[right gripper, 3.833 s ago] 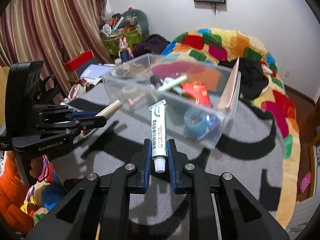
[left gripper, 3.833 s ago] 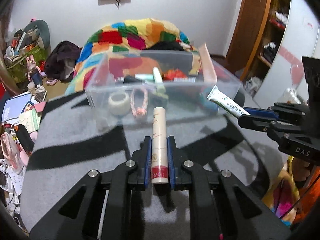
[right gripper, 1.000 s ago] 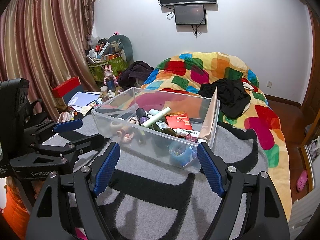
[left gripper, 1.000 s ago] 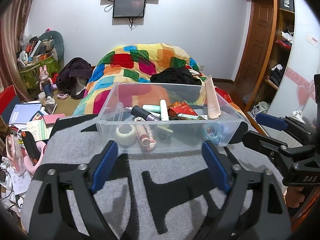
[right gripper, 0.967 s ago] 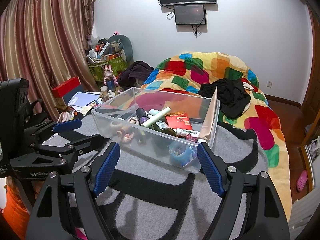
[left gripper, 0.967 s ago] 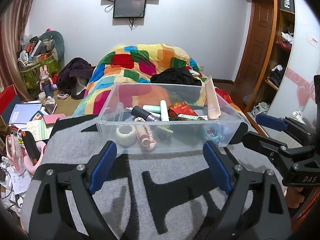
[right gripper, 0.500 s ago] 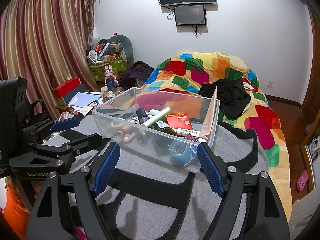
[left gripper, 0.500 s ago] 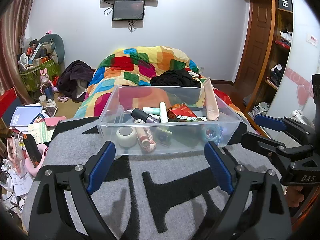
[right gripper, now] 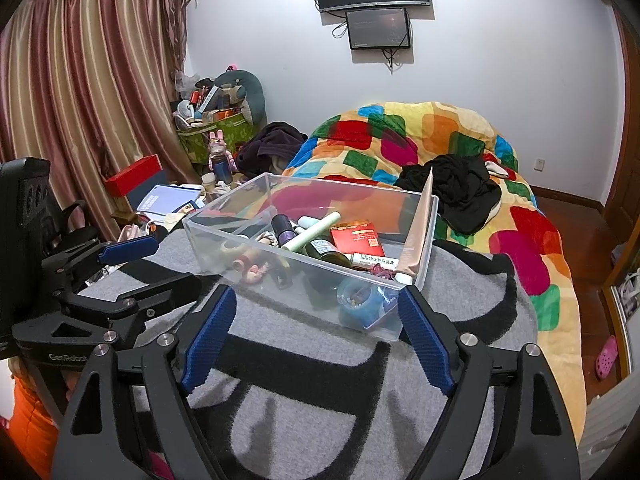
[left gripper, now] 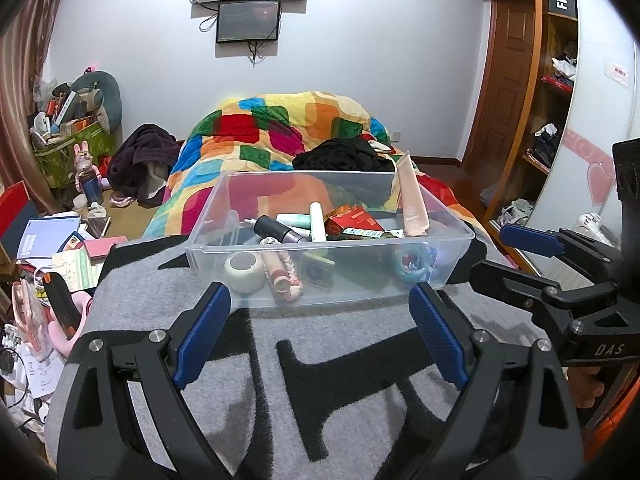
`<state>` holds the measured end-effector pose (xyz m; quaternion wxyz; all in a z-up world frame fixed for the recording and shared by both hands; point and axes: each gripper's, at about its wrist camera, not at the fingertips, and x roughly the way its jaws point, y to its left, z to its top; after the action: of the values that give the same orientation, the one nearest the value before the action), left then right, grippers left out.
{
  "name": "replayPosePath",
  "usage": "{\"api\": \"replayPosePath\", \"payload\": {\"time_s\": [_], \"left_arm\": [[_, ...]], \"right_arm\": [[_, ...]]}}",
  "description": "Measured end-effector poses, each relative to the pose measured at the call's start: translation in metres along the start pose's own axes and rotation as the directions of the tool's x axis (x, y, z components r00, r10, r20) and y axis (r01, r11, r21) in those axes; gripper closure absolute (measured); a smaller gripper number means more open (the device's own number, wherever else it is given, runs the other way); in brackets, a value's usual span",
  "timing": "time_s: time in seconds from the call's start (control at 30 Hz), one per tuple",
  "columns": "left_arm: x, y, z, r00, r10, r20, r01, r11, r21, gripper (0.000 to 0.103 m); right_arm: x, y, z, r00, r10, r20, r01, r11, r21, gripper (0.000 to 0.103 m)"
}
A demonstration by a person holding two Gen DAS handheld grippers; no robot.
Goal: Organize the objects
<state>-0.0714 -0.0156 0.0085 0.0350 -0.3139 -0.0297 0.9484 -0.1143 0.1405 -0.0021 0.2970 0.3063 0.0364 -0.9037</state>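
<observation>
Both payloads are gone from the jaws: a few seconds back my left gripper (left gripper: 320,334) was clamped on the beige tube and my right gripper (right gripper: 316,336) on the white ointment tube; now both are released and carry nothing, left spread wide, right opening a touch more with nothing between the pads. The bin (left gripper: 320,298) sits on the grey blanket (left gripper: 352,396) just ahead of both grippers, not touched by either. In it I see the beige tube (left gripper: 275,274) lying next to the tape roll (left gripper: 245,273) at the near wall, and the ointment tube (right gripper: 374,261) beside the red box (right gripper: 356,241), near the blue roll (right gripper: 358,304). I read both drops as done. No loose items show on the blanket around the bin, so I'd guess the sorting is at or near its end.
</observation>
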Motion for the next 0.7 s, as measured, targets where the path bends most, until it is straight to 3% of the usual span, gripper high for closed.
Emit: {"api": "replayPosePath", "payload": {"time_s": [0.7], "left_arm": [[-0.0038, 0.0009, 0.0013, 1.000, -0.011, 0.003, 0.011, 1.000, -0.018, 0.011]], "right_arm": [[0.0011, 0.0022, -0.0020, 1.000, 0.009, -0.010, -0.009, 1.000, 0.005, 0.020]]}}
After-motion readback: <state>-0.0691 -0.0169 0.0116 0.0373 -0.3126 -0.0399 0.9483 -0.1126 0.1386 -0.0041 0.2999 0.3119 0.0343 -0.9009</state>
